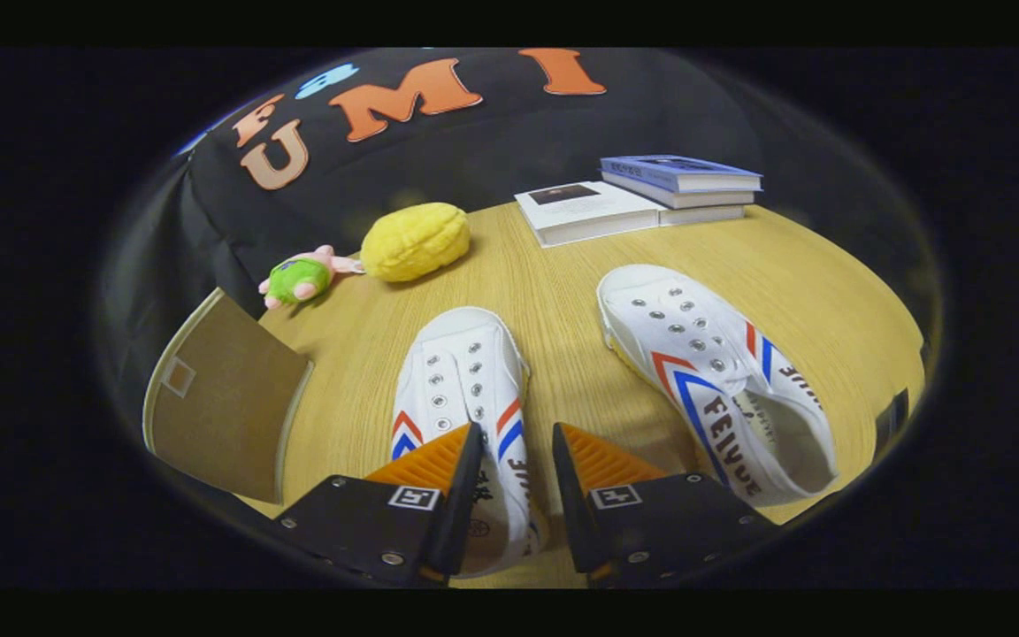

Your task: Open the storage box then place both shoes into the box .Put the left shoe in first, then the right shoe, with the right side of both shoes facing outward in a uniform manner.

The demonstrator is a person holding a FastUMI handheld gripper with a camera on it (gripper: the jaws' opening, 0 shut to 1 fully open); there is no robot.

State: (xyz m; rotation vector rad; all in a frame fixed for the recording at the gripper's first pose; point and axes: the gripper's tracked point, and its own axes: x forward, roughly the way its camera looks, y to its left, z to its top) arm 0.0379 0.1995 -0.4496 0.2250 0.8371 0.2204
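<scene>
Brown card makes up the flap point(222, 402) on the far left, a flat panel with a small pale square on it, standing at a slant at the edge of the wooden table point(563, 292); whether it belongs to the storage box cannot be told from here. Just past it, near the black cloth wall, lies a small green and pink soft toy point(302, 277), and touching its far end sits a lumpy yellow cushion point(415, 241).

Next comes the left-hand shoe point(465, 389), a white canvas sneaker with metal eyelets and red and blue chevrons, toe pointing away. Its heel end runs down between the fingers of the gripper point(517, 442), which stand apart with a gap between them; the left finger overlaps the shoe's side, the right finger sits clear of it, so the gripper is open and not clamped on anything.

To the right, well apart from the first, lies the second shoe point(713, 372), the same make, angled with its toe away and its opening toward the near right edge of the table.

Beyond it, at the far side of the table, a white book point(585, 211) lies flat beside a stack of two more books point(682, 181), the top one blue.
</scene>
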